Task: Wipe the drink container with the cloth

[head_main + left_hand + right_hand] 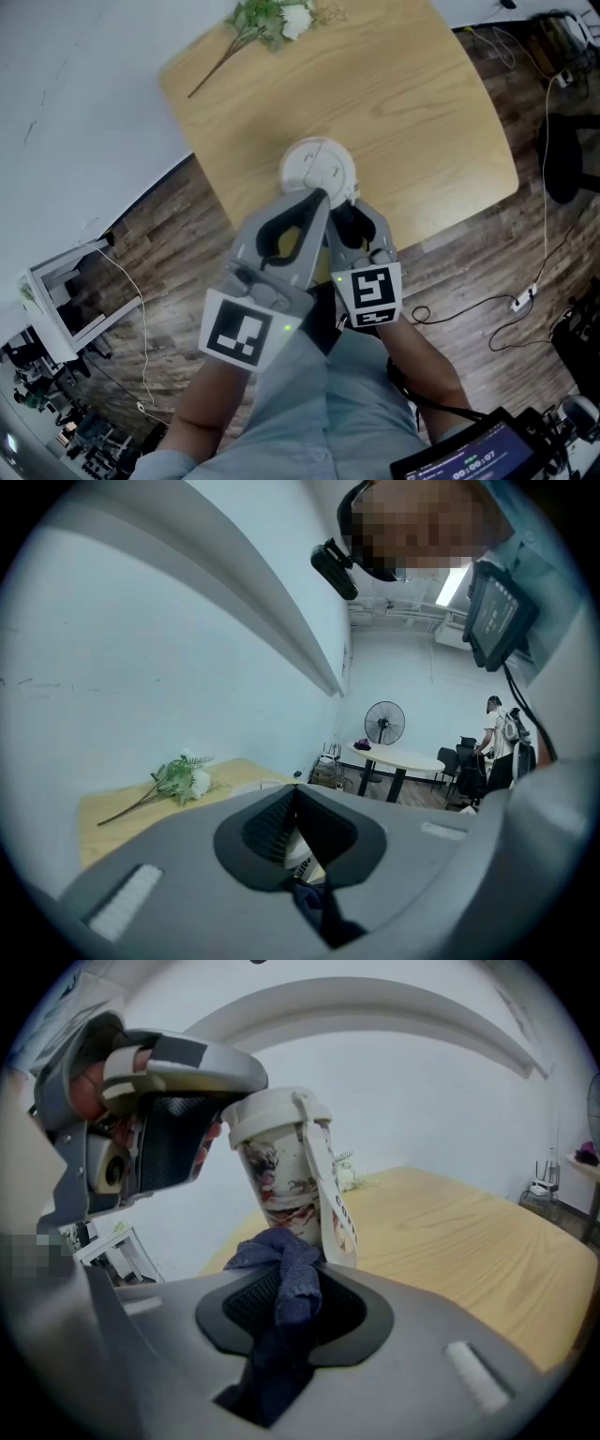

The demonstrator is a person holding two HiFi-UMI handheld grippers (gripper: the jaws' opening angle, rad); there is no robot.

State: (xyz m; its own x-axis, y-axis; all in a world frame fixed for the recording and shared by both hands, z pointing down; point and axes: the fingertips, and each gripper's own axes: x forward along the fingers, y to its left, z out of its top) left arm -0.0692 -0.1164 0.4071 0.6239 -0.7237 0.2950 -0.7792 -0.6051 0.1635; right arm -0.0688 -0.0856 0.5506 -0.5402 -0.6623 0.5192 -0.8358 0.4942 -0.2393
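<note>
Risk first: the cup (281, 1162) is standing tall and narrow near the table's (422, 122) near edge, and the right gripper (292, 1281) is pressing a wad of cloth (272, 1251) against its lower wall. A hard sideways rub down there is likely to tip it or skate it across the wood.

The only brace I'm seeing is the left gripper (296, 793), its 2 jaws together at the tips and seemingly leaning on the lid's edge. That is looking like a thin hold. I'm judging it could slide off the smooth lid, or pry it loose, if the wipe drags the cup.

The paper strip (333, 1204) hanging down the cup's side is sitting just beside the cloth and could snag or tear.

The right jaws are clamping the dark blue cloth, with a knot bulging out front and touching the cup.

Pose: both grippers are reaching forward from the person's body, side by side and nearly touching. The left is angling in at lid height, and the right is coming in lower, aiming at the cup's side.
</note>
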